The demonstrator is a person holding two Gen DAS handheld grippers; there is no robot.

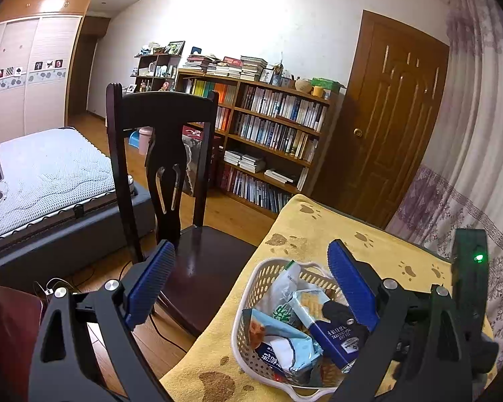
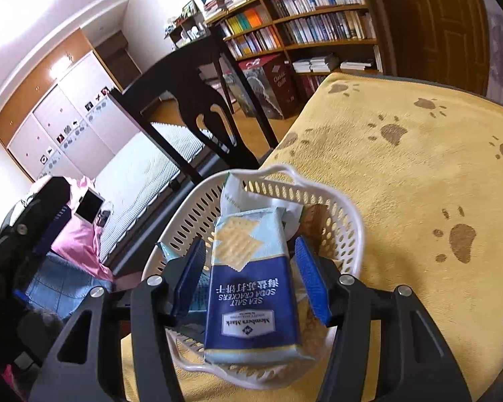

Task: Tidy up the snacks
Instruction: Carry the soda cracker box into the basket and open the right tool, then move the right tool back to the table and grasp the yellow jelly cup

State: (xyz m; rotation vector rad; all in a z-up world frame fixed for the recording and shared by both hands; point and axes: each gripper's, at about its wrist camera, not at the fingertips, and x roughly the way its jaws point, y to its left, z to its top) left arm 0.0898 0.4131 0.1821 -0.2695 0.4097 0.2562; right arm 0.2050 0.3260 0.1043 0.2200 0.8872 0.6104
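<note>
Blue-and-pale cracker pack lies atop snacks in the white basket, between the right gripper's spread jaws, contact unclear. Left gripper wide, empty; only its view shows the door.

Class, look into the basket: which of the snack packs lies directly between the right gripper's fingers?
The sea salt soda crackers pack, dark blue below and pale above with crackers pictured; the other packs in the white basket lie beside or under it.

We see a white perforated basket on a yellow cloth printed with brown paw marks. The cracker pack is navy below, pale blue above, with white lettering. Each hand-held gripper is black with ribbed blue pads.
</note>
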